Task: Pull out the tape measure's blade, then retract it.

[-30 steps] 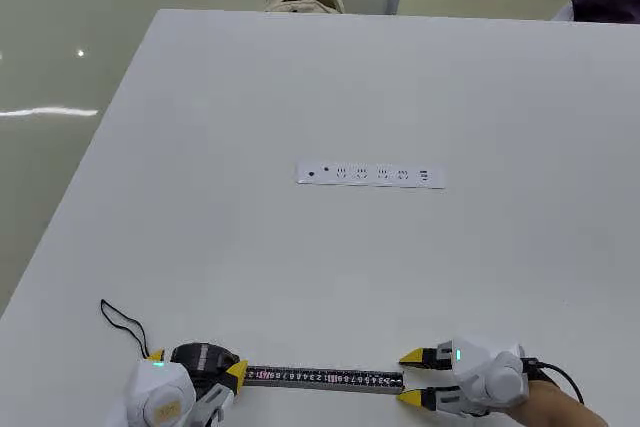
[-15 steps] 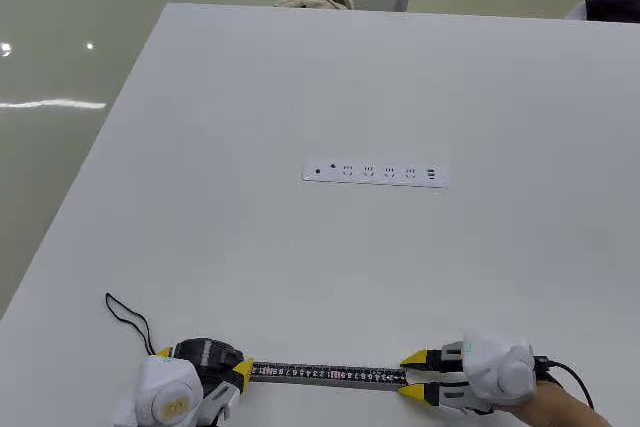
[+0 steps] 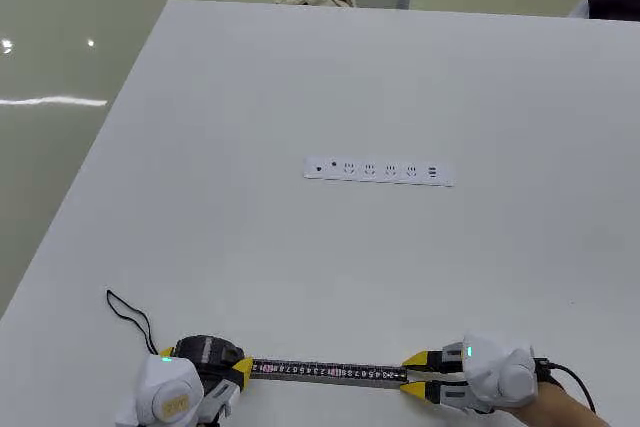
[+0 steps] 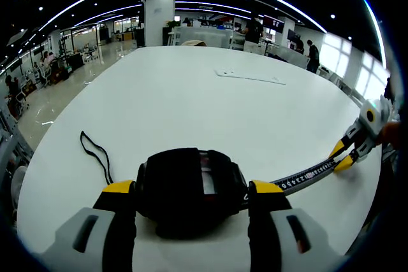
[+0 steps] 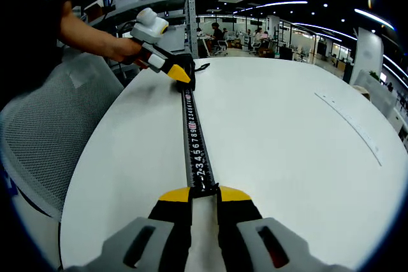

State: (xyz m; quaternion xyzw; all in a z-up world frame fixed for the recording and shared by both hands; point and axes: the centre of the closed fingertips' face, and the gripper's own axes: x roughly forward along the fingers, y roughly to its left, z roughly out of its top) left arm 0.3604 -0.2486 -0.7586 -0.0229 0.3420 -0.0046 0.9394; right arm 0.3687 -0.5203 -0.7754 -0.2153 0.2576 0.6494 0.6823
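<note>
Holds the tape measure clamped across its case in the left hand-held gripper, at the near edge of the worktop. Pinches the blade by its tip in the right hand-held gripper, well apart to the right, blade stretched straight between the two. Draw in line with the case mouth, low along the worktop, to avoid a twist or kink. Grip the case firmly so it cannot slide. For retracting, probably best to walk the tip back slowly rather than let it snap
</note>
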